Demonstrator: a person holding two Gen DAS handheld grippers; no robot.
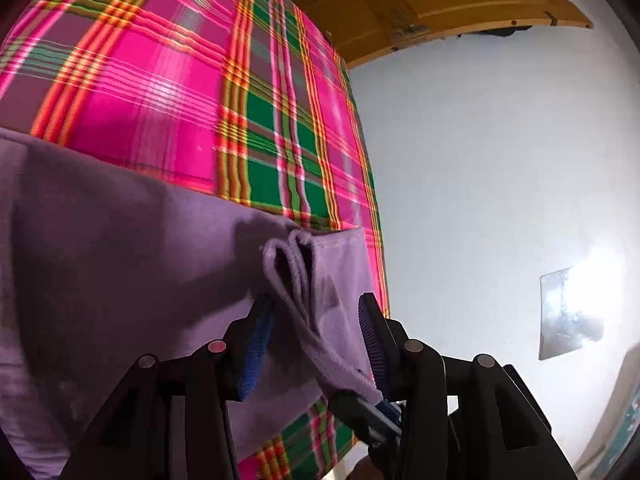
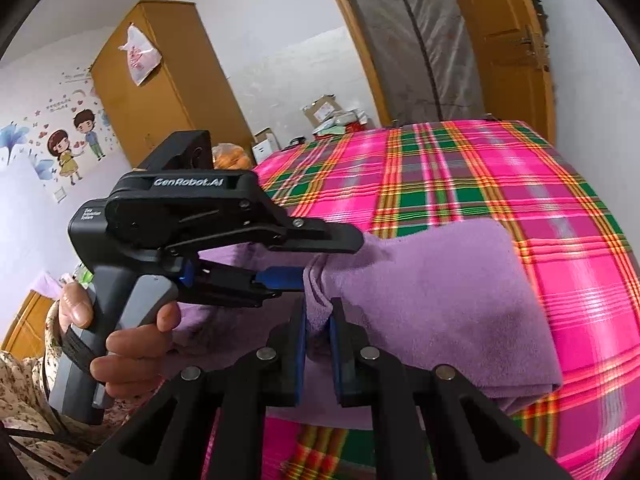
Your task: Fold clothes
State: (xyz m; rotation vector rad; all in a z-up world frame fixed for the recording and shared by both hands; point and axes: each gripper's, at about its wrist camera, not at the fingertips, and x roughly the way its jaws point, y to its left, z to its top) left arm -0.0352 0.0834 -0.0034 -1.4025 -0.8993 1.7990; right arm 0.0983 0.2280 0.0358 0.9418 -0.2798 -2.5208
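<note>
- Purple cloth (image 2: pixel 432 304), one soft fleecy piece, lies on the near part of a bed covered by one pink, green and orange plaid sheet (image 2: pixel 460 184); it spreads from the near left toward the right, doubled over, with its far right corner resting flat on the plaid.
- One bunched fold of it rises at the near middle, where both tools meet it.
- Right gripper (image 2: pixel 319 320) has its two blue-padded fingers (image 2: pixel 302 344) drawn in narrow on either side of that fold; cloth fills the gap, and the pads appear to pinch it.
- Left gripper (image 1: pixel 316 320), seen from its own camera, stands wide, its two blue pads (image 1: pixel 256 344) well apart; a rolled hem of the cloth (image 1: pixel 304 304) hangs between them, close against the right pad and apart from the left one.
- In the right wrist view the same left gripper (image 2: pixel 320 258) comes in from the left, its upper and lower fingers spread above and below the cloth edge.
- One hand (image 2: pixel 132 340) grips its grey handle; a floral sleeve (image 2: pixel 24 376) shows at the near left.
- Farther off: one yellow wooden wardrobe (image 2: pixel 160 76) with one white plastic bag (image 2: pixel 140 54) hanging on it, cartoon wall stickers of two figures (image 2: pixel 74 144) at the far left, a few cartons (image 2: pixel 328 112) beyond the bed, and one wooden door (image 2: pixel 508 40) at the far right.
</note>
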